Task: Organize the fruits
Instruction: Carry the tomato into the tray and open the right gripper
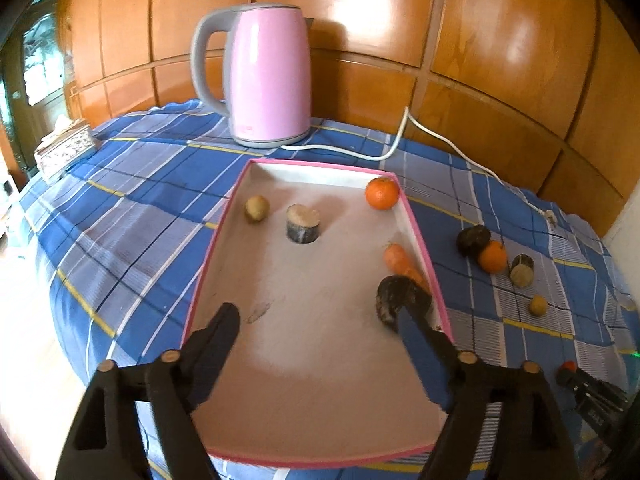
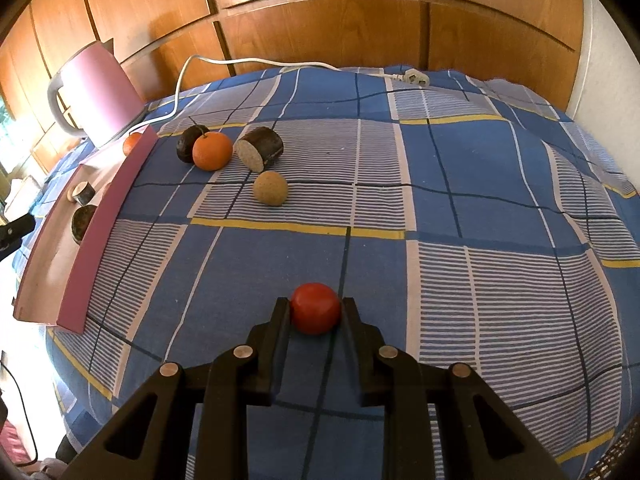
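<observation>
Left gripper [image 1: 318, 316] gapes over pink-rimmed white tray [image 1: 320, 360]; dark round fruit [image 1: 400, 298] touches right finger, half hidden. Right gripper [image 2: 315, 304] clamps red round tomato [image 2: 315, 308]; orange tangerine [image 2: 212, 151] far ahead-left.

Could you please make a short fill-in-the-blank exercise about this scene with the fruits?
1. The right gripper is shut on a ____ ball.
2. The kettle behind the tray is ____ in colour.
3. The fingers of the left gripper hold ____.
4. Next to the dark fruit on the cloth lies an ____.

Missing words: red; pink; nothing; orange
</observation>
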Demonstrator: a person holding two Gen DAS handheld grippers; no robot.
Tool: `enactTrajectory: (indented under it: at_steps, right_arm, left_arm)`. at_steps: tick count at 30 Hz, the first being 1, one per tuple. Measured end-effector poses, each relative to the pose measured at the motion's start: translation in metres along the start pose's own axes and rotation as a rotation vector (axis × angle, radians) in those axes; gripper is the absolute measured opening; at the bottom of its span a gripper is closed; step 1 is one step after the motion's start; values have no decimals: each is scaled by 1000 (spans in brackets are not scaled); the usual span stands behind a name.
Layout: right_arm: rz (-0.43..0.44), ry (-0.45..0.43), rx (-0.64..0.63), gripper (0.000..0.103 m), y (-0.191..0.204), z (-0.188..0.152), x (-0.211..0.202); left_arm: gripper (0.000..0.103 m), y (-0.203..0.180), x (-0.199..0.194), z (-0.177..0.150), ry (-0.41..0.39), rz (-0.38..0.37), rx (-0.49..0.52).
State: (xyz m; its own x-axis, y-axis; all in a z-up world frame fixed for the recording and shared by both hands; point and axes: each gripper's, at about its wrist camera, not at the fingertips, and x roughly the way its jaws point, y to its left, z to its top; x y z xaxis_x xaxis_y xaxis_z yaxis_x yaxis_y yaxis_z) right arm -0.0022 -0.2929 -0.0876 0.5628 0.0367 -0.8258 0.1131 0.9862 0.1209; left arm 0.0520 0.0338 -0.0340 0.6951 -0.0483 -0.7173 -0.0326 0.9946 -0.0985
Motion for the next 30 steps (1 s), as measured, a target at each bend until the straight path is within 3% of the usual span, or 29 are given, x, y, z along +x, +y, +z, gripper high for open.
enactTrajectory:
  at_steps: [12, 19, 30]
  right_arm:
    - [-49, -45, -10, 25, 10, 0, -11]
    - [71, -65, -68, 25, 38, 8, -21]
    - [287, -23, -253, 25, 126, 25, -19]
  left_arm:
    - [92, 11, -5, -9, -5, 5, -55]
    - [92, 17, -9, -8, -28, 24, -61]
    - [92, 36, -10, -8, -34, 61, -94]
